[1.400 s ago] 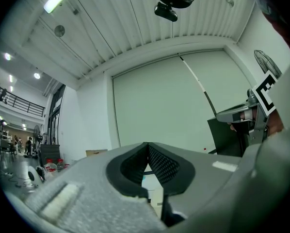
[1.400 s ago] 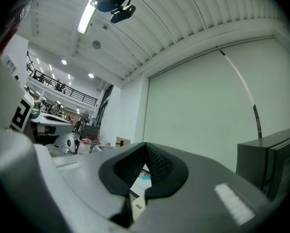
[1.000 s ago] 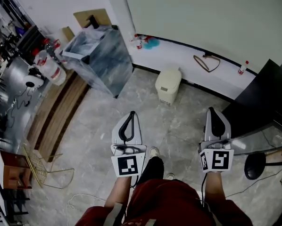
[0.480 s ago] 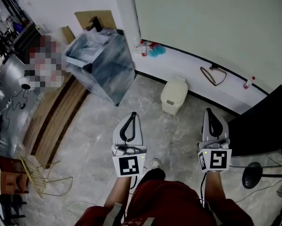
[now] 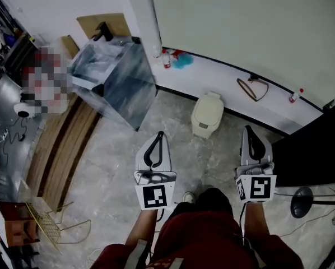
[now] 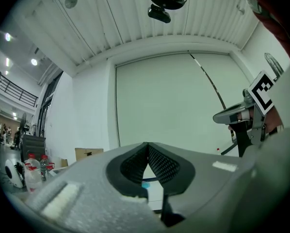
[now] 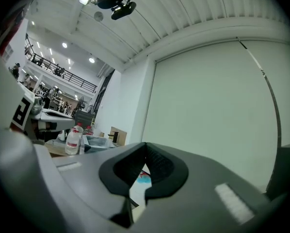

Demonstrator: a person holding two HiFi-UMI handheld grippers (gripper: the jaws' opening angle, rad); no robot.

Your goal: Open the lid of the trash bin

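Observation:
The cream trash bin point(image 5: 206, 114) stands on the marbled floor against the white wall base, its lid down. It shows only in the head view. My left gripper point(image 5: 158, 134) is held level in front of me, its tips short of the bin and to its left, jaws shut on nothing. My right gripper point(image 5: 247, 130) hangs to the bin's right, also shut and empty. In the left gripper view the left gripper point(image 6: 146, 145) has its pads meeting at the tip; the right gripper point(image 7: 145, 145) looks the same in its own view. Neither touches the bin.
A large plastic-wrapped box point(image 5: 116, 80) stands left of the bin. Bottles point(image 5: 166, 59) and a looped cord point(image 5: 254, 87) lie on the white ledge. A black cabinet point(image 5: 316, 150) is at right, wooden planks point(image 5: 61, 144) and a wire basket point(image 5: 44, 220) at left.
I have walked forward with both grippers held side by side; the bin has slid lower and slightly right in the head view, nearer to the gripper tips. Both jaws stayed shut.

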